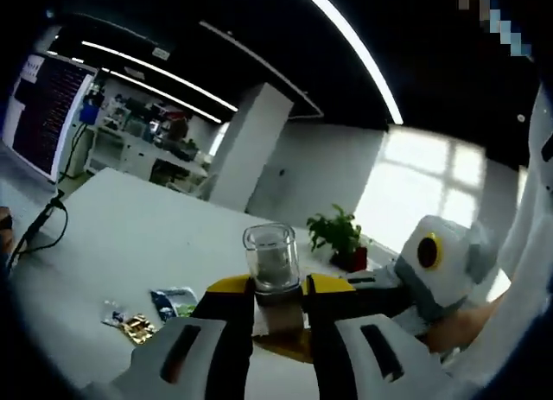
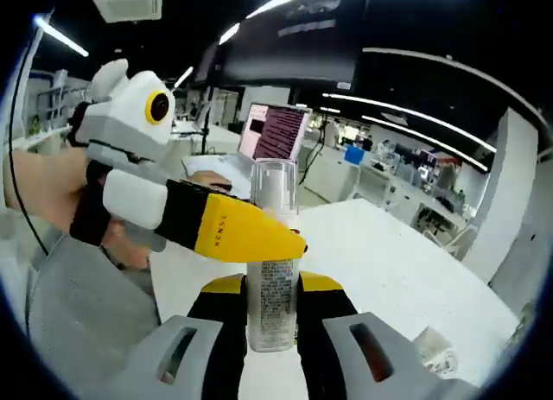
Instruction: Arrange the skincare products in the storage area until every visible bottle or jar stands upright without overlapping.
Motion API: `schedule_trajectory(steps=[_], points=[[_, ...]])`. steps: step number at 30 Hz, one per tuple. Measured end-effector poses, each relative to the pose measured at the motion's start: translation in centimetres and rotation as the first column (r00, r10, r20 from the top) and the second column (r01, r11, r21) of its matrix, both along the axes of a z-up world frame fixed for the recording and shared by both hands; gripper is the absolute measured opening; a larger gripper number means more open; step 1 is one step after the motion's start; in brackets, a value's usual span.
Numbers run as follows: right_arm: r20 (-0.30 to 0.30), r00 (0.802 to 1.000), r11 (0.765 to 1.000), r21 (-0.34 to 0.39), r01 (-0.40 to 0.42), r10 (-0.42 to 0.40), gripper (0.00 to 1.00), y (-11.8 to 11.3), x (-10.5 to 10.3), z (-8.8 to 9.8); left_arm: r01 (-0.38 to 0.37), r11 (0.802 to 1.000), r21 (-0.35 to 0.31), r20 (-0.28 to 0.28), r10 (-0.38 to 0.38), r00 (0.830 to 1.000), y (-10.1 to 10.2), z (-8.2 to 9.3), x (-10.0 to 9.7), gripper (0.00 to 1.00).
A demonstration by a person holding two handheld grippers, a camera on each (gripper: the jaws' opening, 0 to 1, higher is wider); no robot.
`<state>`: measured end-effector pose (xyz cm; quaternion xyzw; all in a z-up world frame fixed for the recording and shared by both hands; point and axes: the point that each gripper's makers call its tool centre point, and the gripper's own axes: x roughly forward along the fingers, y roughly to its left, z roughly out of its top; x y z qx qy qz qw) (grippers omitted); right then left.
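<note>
Left hand-held gripper (image 1: 278,307): my jaws are clamped on the bottle (image 1: 271,260), near its clear cap.
Bottle axis: upright, straight ahead between both my tools, lifted off the table (image 1: 130,244).
Right hand-held gripper (image 2: 273,289): jaws closed on the bottle's labelled body, below the left one.
Contents: I cannot tell.
</note>
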<state>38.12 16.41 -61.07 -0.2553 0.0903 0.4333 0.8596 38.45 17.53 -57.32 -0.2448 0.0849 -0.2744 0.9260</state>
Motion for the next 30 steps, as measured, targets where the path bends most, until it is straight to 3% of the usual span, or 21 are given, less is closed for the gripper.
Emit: schedule_trajectory(steps=[5,9,10,11,13,15,16,18,19,20,21,23,24,25,27,28,29,30], points=[[0.035,0.999,0.999,-0.027,0.031,-0.03,0.21,0.0,0.2,0.0,-0.05,0.999,0.011,0.004,0.05,0.999,0.1,0.0,0.2,0.16],[0.039,0.999,0.999,-0.02,0.033,-0.032,0.22,-0.4,0.3,0.4,-0.039,0.999,0.037,0.056,0.036,0.998,-0.3,0.5,0.0,0.15],[0.049,0.999,1.0,-0.013,0.021,-0.021,0.22,-0.4,0.2,0.6,-0.002,1.0,0.012,0.073,0.001,0.997,-0.3,0.8,-0.1,0.15],[0.078,0.996,0.999,0.016,-0.041,0.039,0.22,0.1,-0.3,1.3,0.019,1.0,-0.019,0.082,-0.018,0.996,-0.3,1.2,-0.2,0.15],[0.056,0.991,0.99,0.062,-0.127,0.124,0.22,0.4,-1.4,2.0,0.134,0.991,-0.01,0.119,-0.131,0.984,-0.2,1.8,-1.1,0.14],[0.014,0.982,0.975,0.119,-0.188,0.187,0.23,0.9,-2.3,2.7,0.231,0.973,0.016,0.169,-0.231,0.958,0.1,2.7,-2.2,0.14],[-0.015,0.974,0.964,0.146,-0.221,0.225,0.24,1.1,-3.0,3.0,0.298,0.954,0.036,0.205,-0.298,0.932,-0.1,3.3,-3.1,0.14],[-0.042,0.953,0.945,0.15,-0.29,0.299,0.25,1.6,-4.0,3.1,0.354,0.929,0.109,0.24,-0.37,0.898,-0.2,3.7,-4.0,0.14],[-0.067,0.939,0.933,0.153,-0.325,0.338,0.26,1.8,-4.6,3.0,0.41,0.9,0.149,0.25,-0.436,0.864,-0.6,4.0,-4.9,0.14],[-0.095,0.92,0.918,0.157,-0.364,0.381,0.27,2.0,-5.2,2.8,0.427,0.889,0.168,0.249,-0.457,0.854,-0.6,4.1,-5.2,0.14],[-0.109,0.915,0.917,0.144,-0.372,0.389,0.27,2.0,-5.3,2.7,0.478,0.856,0.196,0.238,-0.514,0.824,-0.9,4.0,-5.9,0.14],[-0.157,0.884,0.893,0.183,-0.412,0.441,0.26,2.2,-6.3,3.0,0.515,0.835,0.195,0.248,-0.55,0.798,-1.2,4.5,-6.4,0.14],[-0.169,0.876,0.887,0.194,-0.42,0.452,0.26,2.2,-6.4,3.1,0.54,0.817,0.201,0.248,-0.576,0.779,-1.3,4.5,-6.7,0.14],[-0.185,0.849,0.864,0.215,-0.456,0.494,0.26,2.3,-7.1,3.2,0.563,0.8,0.205,0.253,-0.6,0.759,-1.4,4.7,-7.0,0.14],[-0.23,0.823,0.849,0.25,-0.466,0.519,0.25,2.3,-7.6,3.2,0.605,0.766,0.219,0.261,-0.643,0.72,-1.8,4.8,-7.6,0.14],[-0.251,0.803,0.834,0.287,-0.471,0.54,0.25,2.4,-8.0,3.3,0.609,0.762,0.22,0.263,-0.648,0.715,-1.8,4.9,-7.7,0.14],[-0.282,0.784,0.826,0.307,-0.473,0.553,0.24,2.4,-8.3,3.3,0.639,0.74,0.209,0.254,-0.672,0.695,-2.1,4.9,-8.0,0.14],[-0.305,0.773,0.825,0.313,-0.47,0.556,0.23,2.1,-8.3,3.0,0.64,0.732,0.232,0.255,-0.681,0.686,-2.3,4.8,-8.0,0.14]])
